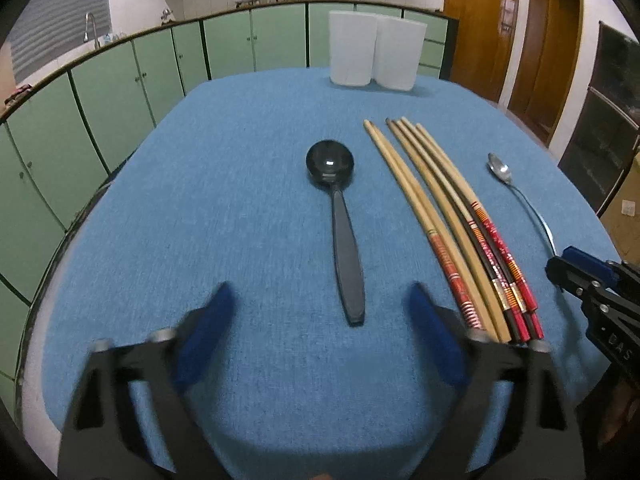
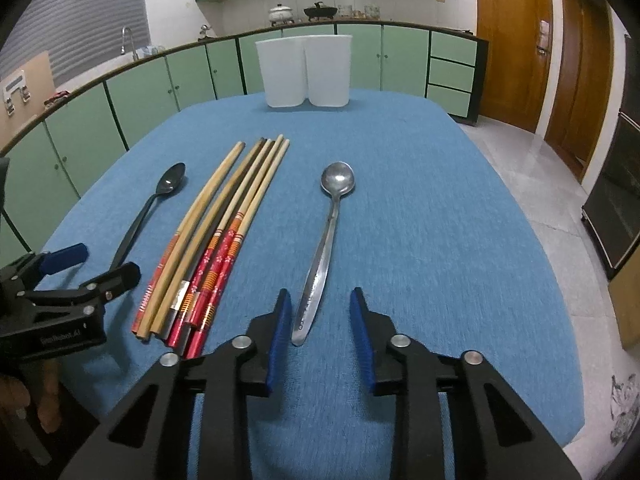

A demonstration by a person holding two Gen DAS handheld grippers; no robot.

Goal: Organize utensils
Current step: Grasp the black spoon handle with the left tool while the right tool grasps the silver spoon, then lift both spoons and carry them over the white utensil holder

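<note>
A black plastic spoon (image 1: 340, 220) lies on the blue tablecloth (image 1: 200, 200), bowl away from me. My left gripper (image 1: 322, 312) is open, its blue pads either side of the spoon's handle end, not touching. Several wooden chopsticks (image 1: 452, 232) with red patterned ends lie to its right. A metal spoon (image 2: 326, 248) lies right of them (image 2: 216, 240). My right gripper (image 2: 320, 308) is open around the metal spoon's handle end. Two white translucent cups (image 2: 304, 72) stand side by side at the table's far edge. The black spoon (image 2: 152, 204) and left gripper (image 2: 104, 268) also show in the right wrist view.
Green kitchen cabinets (image 1: 120, 80) with a countertop, sink and pots run behind the table. Wooden doors (image 2: 516, 40) stand at the back right. A tiled floor (image 2: 560, 200) lies beyond the table's right edge.
</note>
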